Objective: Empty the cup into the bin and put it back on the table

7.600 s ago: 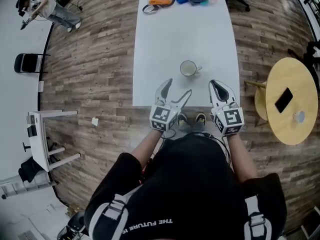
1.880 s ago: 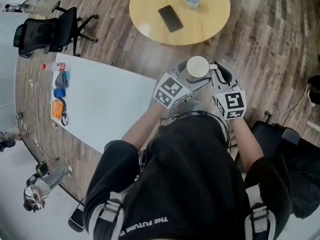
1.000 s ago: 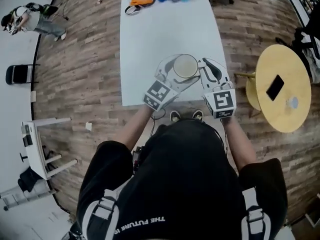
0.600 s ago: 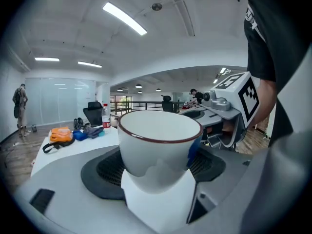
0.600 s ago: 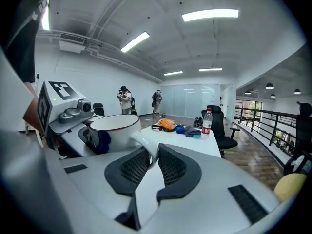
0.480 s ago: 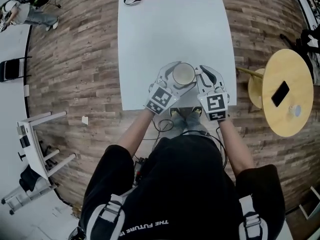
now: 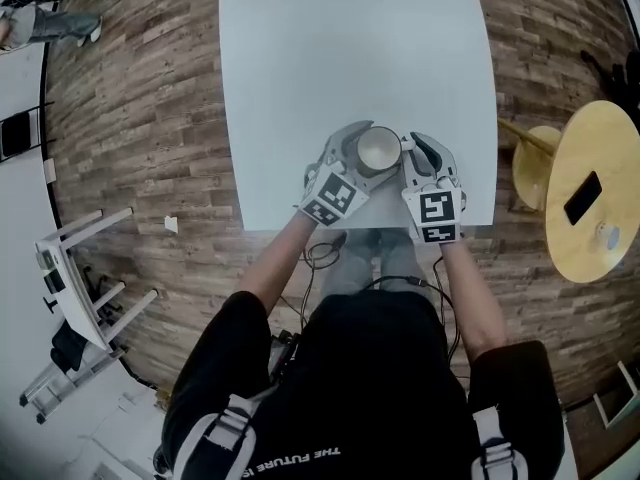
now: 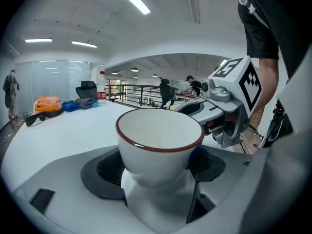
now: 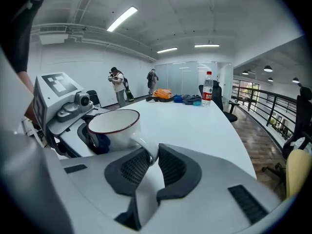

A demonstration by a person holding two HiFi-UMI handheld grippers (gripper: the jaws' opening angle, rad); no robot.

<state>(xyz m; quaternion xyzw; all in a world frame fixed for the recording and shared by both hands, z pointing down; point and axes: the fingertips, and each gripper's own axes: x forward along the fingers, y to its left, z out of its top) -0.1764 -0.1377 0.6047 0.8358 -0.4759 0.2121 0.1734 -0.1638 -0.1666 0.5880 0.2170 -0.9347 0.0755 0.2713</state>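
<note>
The cup (image 7: 378,150), clasped round its body by the left tool (image 7: 350,154) and pinched at the handle by the right tool (image 7: 418,156), hangs low over the near edge of the bench (image 7: 350,58) (empty, upright), so I'd lower it level before releasing.

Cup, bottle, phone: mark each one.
cup (image 7: 378,150), head view, on its pale inside.
bottle (image 9: 208,96), right gripper view, on its clear body.
phone (image 7: 583,197), head view, on its dark face.
</note>
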